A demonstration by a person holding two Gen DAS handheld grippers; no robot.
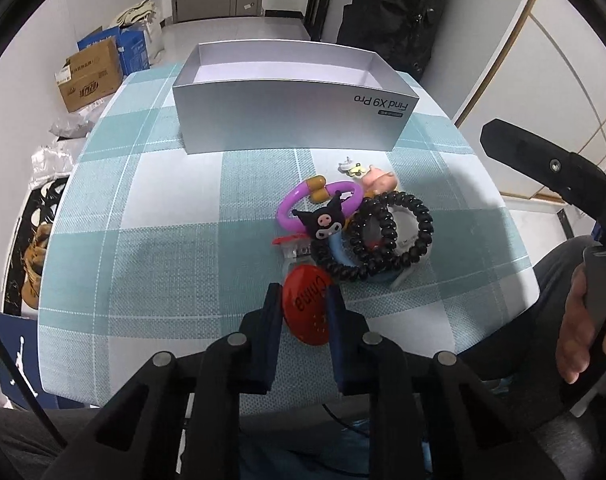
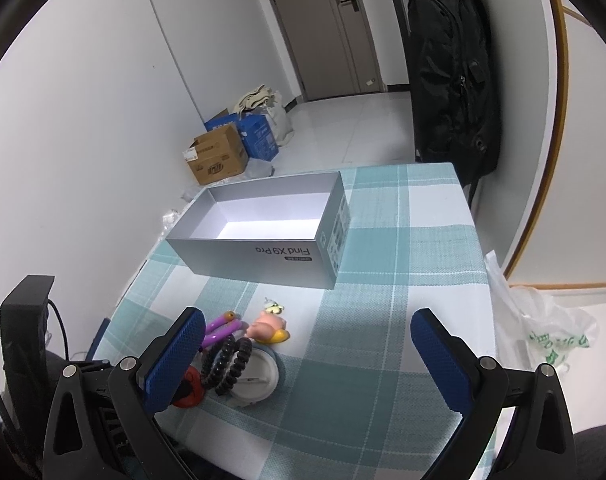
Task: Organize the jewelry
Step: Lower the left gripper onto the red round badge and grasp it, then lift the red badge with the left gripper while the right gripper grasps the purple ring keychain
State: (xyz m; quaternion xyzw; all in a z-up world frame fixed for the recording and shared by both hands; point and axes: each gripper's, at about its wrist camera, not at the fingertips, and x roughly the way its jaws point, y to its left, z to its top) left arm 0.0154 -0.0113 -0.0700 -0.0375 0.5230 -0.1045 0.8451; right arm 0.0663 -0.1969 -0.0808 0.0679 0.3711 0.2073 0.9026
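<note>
The worktop is covered by a teal-and-white checked cloth, on which an open grey box is set at the far side and a heap of trinkets is gathered nearer, while cardboard boxes and a black backpack are seen by the white walls. In the left wrist view the left tool is seen clamped on a red disc at the heap's near edge, beside black coil bands. In the right wrist view the right tool is shown spread wide with nothing between its pads.
</note>
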